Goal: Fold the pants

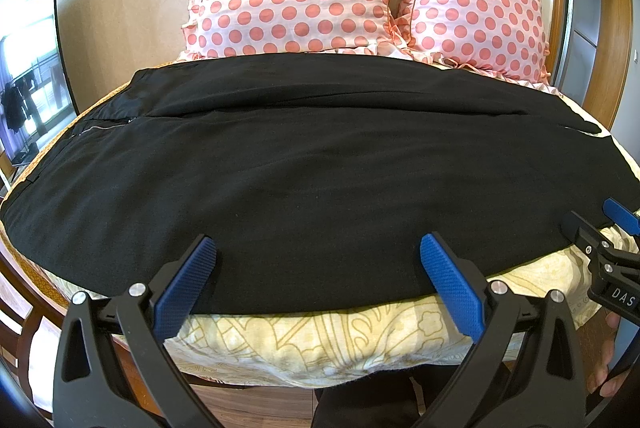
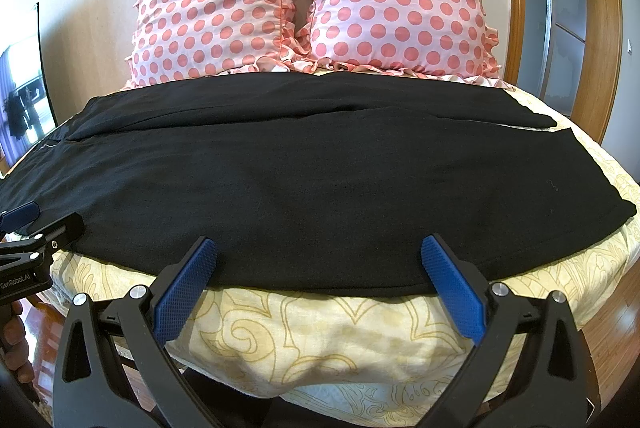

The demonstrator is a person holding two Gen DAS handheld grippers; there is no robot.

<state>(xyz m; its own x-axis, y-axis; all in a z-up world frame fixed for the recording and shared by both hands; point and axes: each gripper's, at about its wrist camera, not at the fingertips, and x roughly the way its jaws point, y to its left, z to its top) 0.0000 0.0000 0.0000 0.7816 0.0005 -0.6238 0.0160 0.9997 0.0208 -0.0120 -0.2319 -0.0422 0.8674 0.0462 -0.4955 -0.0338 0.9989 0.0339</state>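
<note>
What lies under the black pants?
The black pants lie on a cream patterned bedspread, visible along the near edge. Anything beneath the pants' middle is covered.

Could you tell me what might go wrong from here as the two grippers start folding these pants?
1. Both the left gripper and right gripper are open at the near edge of the pants; closing there could pinch the yellow sheet too.
2. The legs lie slightly apart near the cuffs, so a fold may come out uneven.
</note>
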